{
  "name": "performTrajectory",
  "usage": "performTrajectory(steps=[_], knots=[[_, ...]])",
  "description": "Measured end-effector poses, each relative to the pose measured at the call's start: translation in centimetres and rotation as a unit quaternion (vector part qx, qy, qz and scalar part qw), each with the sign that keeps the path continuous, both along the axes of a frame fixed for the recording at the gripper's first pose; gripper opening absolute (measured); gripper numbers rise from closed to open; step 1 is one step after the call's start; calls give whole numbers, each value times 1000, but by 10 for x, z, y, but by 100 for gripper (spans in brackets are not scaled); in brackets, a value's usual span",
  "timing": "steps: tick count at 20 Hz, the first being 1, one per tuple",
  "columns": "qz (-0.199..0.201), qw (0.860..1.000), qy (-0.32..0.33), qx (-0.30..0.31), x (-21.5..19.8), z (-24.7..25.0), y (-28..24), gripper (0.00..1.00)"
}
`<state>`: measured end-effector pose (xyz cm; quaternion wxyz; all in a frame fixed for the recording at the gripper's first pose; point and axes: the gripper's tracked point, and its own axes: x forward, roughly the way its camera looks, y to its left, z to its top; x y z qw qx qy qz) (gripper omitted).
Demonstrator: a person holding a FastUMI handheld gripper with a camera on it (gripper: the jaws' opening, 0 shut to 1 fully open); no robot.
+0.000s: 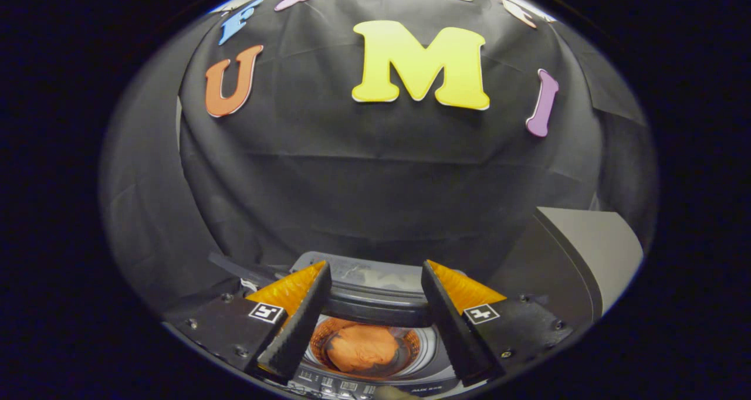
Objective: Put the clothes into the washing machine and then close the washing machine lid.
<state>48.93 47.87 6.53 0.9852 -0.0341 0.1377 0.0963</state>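
A small top-loading washing machine (431, 362) stands below and just ahead of my fingers. Its lid (369, 285) is raised at the back, behind the round drum opening. An orange garment (361, 347) lies bunched inside the drum, seen between my two fingers. My gripper (375, 271) hangs above the machine, open, with nothing between its fingers. The machine's control panel (334, 383) runs along its near edge under the fingers.
A grey box-like block (587, 259) stands to the right of the washing machine. Black cloth covers the wall behind the machine and the surface around it. A dark bar (234, 268) lies to the left of the lid.
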Motion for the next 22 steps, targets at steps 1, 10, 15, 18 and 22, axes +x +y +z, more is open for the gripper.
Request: performTrajectory(steps=[1,10,15,18,22], knots=[[1,1000,14,-6,-3,-10,-1,96],[4,993,110,-31,-15,-84,-12,98],[13,994,106,-27,-19,-79,-11,98],[20,995,97,-22,-19,-70,-12,98],[52,996,65,-11,-55,-53,-19,98]])
